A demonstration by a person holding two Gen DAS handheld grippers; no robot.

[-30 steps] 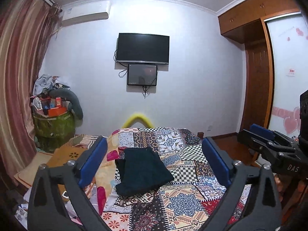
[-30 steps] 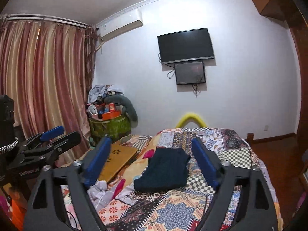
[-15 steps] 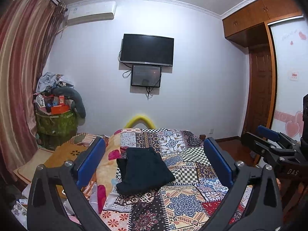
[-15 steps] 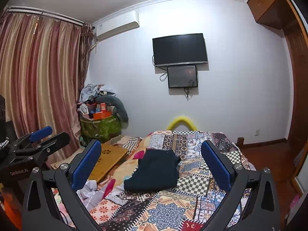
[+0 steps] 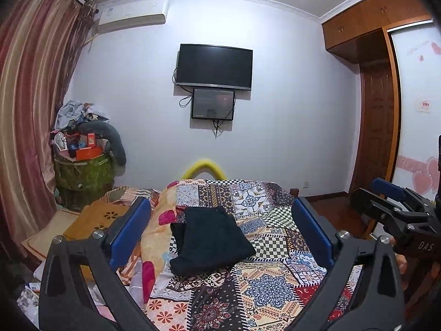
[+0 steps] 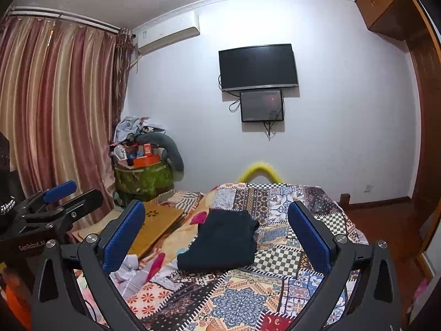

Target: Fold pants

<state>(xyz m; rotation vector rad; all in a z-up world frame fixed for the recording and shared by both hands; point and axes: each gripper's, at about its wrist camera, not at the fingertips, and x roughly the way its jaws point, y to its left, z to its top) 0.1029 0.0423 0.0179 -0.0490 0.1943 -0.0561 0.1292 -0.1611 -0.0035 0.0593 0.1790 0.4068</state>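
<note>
Two black grippers with blue pads, left gripper (image 5: 220,235) and right gripper (image 6: 216,238), hang with jaws spread and empty; ahead, apart, dark folded fabric pants (image 5: 210,240) lie on the patchwork-quilted bed (image 5: 264,289) (long axis running away, neither hand clearly nearer).

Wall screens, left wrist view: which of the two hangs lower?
The smaller screen hangs lower, directly beneath the big black TV. It shows a faint reddish image; the TV is blank.

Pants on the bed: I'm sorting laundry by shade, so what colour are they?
The pants are very dark, navy to black, plain with no pattern. The left wrist view shows them best.
</note>
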